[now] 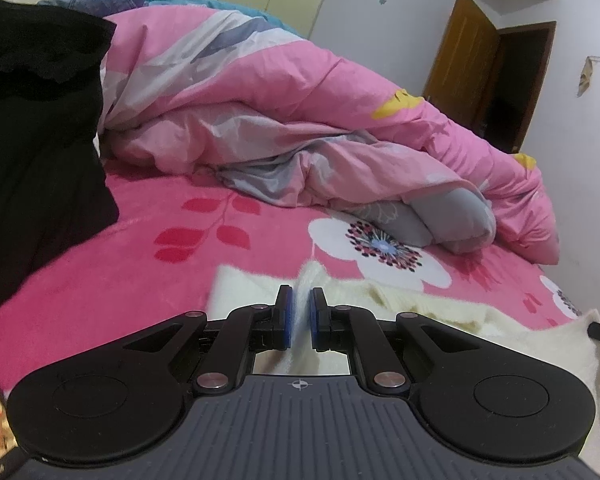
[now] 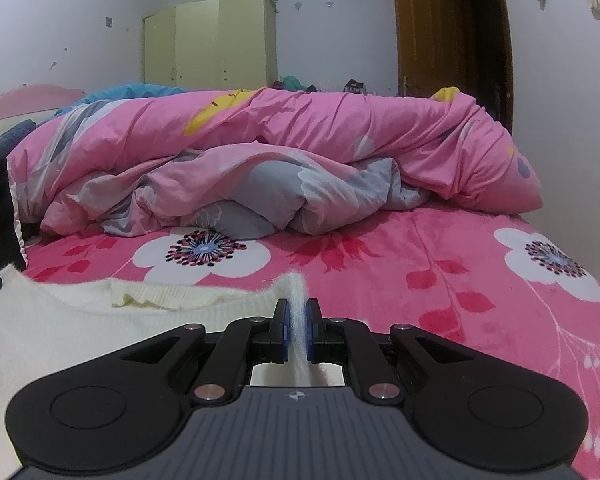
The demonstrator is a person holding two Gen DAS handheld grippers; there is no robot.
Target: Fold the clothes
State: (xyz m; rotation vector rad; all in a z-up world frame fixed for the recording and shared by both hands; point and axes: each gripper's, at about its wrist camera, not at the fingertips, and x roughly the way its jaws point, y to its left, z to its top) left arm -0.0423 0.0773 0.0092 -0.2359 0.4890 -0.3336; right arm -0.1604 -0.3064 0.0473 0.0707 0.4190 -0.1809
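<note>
Starting at the far left of the left wrist view, a black garment (image 1: 40, 120) sits bunched against the heaped pink quilt (image 1: 300, 92), probably set aside there so it stays out of the working patch of the bed. Next comes the flowered pink blanket (image 1: 120, 248), open and flat, which looks like the reason the folding is done on this part. On it lies the cream sweater (image 1: 440, 304), fuzzy and knitted, spread across the near edge of the bed between the two tools. The left gripper (image 1: 300, 312) has its blue pads closed on a raised ridge of the sweater's edge, so the cloth stands up in a thin pleat between them; that pinch seems meant to give a firm hold on one corner or shoulder. Moving right, the right wrist view shows the sweater's ribbed neckline (image 2: 160, 298) lying open towards the quilt, and the right gripper (image 2: 297, 320) likewise clamped on a thin upright pleat at the garment's right-hand edge. With both edges held at about the same depth, I judge the pair is set to lift or carry that side over evenly. Behind, a pale wardrobe (image 2: 212, 40) and brown door (image 2: 440, 28) stand clear of the work
</note>
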